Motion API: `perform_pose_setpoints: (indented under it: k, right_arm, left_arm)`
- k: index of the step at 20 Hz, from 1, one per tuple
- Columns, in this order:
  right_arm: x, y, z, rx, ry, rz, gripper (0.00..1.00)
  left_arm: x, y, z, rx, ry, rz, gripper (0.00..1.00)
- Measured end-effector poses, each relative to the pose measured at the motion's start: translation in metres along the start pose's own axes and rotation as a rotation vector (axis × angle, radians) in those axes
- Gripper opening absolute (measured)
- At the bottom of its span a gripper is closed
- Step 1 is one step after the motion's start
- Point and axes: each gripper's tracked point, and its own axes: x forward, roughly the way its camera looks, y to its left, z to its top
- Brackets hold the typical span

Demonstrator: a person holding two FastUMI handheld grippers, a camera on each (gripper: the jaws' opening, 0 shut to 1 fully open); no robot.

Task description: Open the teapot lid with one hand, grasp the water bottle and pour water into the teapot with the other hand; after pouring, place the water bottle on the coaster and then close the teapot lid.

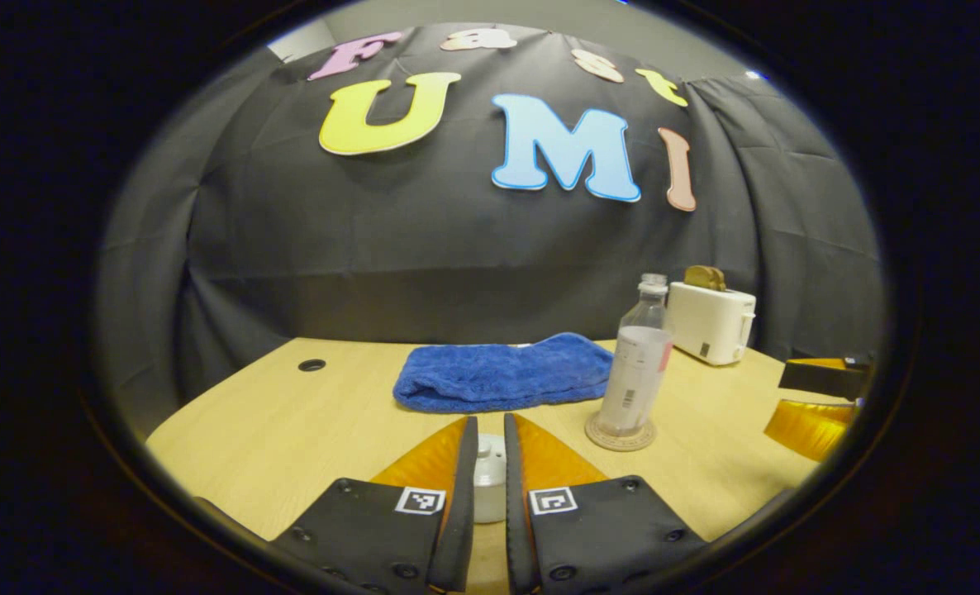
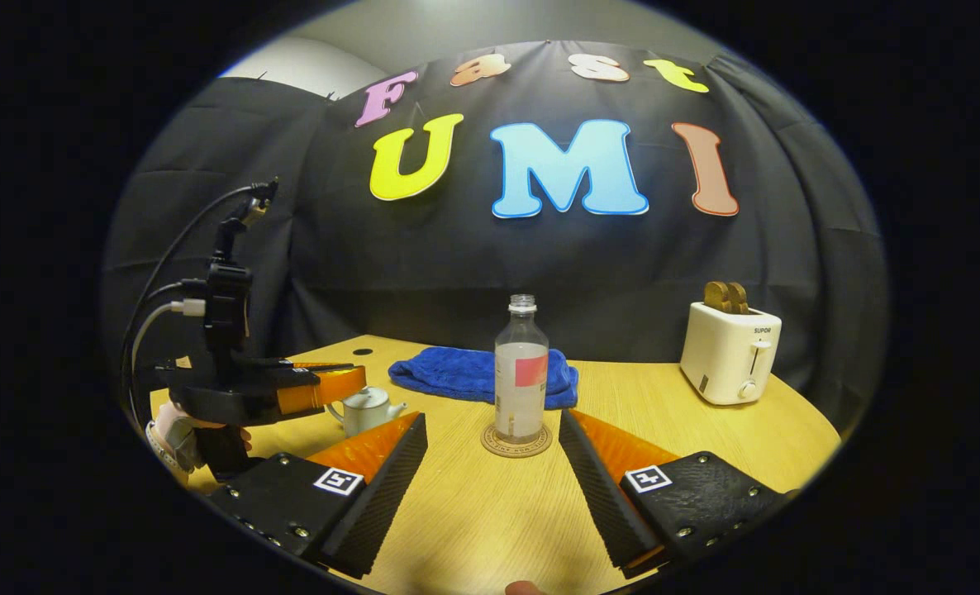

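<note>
In the right gripper view, the left gripper (image 2: 349, 385) sits at the left directly over the one small teapot (image 2: 364, 410); in its own view its fingers are drawn close on either side of the teapot lid (image 1: 488, 477), though actual contact cannot be told. The single uncapped water bottle (image 2: 520, 382) stands upright on the one round coaster (image 2: 516, 440), ahead of the wide-spread right gripper (image 2: 494, 479) and apart from it. Behind lie one folded blue towel (image 2: 465, 373) and, far right, one white toaster (image 2: 730, 352) holding two slices.

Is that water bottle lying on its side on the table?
No, the water bottle stands upright on the round coaster, just ahead of the open right tongs.
</note>
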Motion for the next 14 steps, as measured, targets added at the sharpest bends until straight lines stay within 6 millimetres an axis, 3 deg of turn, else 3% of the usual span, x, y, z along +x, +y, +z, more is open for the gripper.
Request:
perform_pose_setpoints:
  k: [6, 14]
  right_arm:
    - [-0.023, 0.006, 0.003, -0.036, -0.028, -0.090, 0.99]
    - [-0.050, 0.024, 0.002, 0.004, -0.082, -0.133, 0.99]
  left_arm:
    - [-0.059, -0.020, 0.008, 0.003, -0.065, -0.008, 0.20]
    - [-0.117, -0.025, -0.012, -0.008, -0.082, 0.016, 0.20]
